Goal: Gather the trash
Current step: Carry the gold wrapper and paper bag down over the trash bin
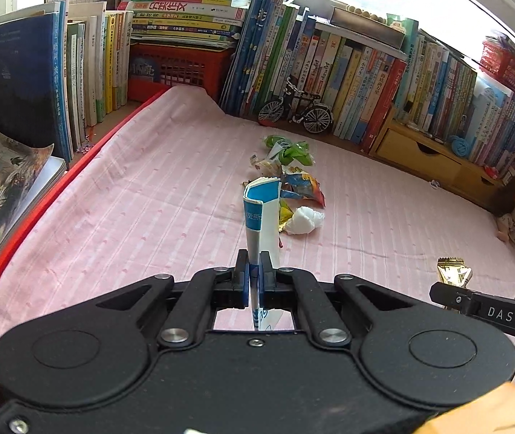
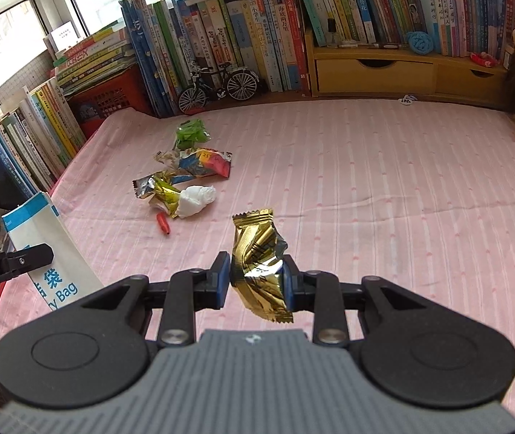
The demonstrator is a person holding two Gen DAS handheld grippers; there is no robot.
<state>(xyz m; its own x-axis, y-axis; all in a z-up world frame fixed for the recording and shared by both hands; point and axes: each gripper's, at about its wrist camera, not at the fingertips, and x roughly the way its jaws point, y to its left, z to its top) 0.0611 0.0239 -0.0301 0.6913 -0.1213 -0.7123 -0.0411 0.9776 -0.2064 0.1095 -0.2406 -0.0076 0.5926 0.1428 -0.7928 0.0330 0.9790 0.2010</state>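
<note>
A: How are the left tongs (image 1: 254, 271) angled?
B: Tilted down over the pink-covered desk (image 1: 131, 195), clamped tight on the white-and-blue paper bag (image 1: 262, 217), held edge-on.
A: The right tongs (image 2: 257, 278)?
B: Also tilted downward, pinching a gold wrapper (image 2: 259, 260) clear of the cloth, near the trash pile (image 2: 185, 181).

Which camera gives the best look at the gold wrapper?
The right wrist view: the gold wrapper fills the middle, pinched in the right gripper. The left wrist view shows only its crimped top at the edge.
</note>
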